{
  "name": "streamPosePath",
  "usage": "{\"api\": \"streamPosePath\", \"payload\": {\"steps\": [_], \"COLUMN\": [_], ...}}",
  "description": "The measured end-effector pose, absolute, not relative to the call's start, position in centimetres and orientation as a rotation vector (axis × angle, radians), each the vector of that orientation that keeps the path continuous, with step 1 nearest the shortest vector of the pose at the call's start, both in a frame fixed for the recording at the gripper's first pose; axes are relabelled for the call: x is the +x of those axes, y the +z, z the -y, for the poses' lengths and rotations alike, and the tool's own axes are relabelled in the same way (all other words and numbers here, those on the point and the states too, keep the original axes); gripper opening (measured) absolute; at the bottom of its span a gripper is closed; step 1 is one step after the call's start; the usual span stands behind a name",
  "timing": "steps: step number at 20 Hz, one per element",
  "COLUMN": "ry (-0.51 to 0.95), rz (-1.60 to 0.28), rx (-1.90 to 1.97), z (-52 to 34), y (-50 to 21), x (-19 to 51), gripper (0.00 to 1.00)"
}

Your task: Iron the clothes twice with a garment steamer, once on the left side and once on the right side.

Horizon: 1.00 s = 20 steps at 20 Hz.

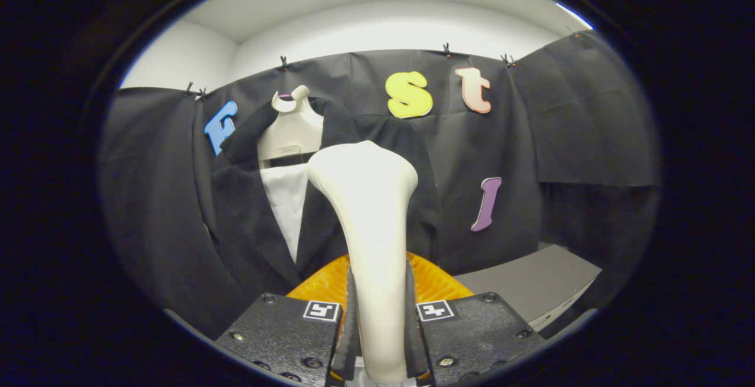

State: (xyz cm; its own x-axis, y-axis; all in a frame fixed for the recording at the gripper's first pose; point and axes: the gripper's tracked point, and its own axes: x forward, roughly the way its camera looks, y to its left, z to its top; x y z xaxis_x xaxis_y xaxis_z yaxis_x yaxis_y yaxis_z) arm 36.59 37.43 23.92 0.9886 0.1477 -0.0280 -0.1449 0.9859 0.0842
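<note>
Cream-coloured garment steamer (370, 239) stands upright, gripped by the gripper (380, 328) jaws at its handle, head at twelve o'clock against the dark jacket (248, 216).

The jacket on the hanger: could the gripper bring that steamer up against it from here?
Probably yes. The gripper is shut on the steamer, whose head points at the dark jacket hanging just beyond it, and nothing stands between them.

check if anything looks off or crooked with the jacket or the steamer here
Nothing stands out. The gripper is shut on the steamer, which stands upright between its fingers with its head toward the dark jacket. The jacket hangs open over a white shirt on the hanger.
</note>
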Motion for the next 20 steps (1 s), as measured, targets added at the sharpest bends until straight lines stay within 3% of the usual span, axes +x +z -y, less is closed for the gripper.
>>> {"api": "streamPosePath", "payload": {"steps": [8, 20], "ry": [0.089, 0.086], "rz": [-0.061, -0.103], "rx": [0.05, 0.006], "z": [-37.9, -37.9], "y": [21.9, 17.5], "x": [40.2, 40.2], "gripper": [0.35, 0.35]}}
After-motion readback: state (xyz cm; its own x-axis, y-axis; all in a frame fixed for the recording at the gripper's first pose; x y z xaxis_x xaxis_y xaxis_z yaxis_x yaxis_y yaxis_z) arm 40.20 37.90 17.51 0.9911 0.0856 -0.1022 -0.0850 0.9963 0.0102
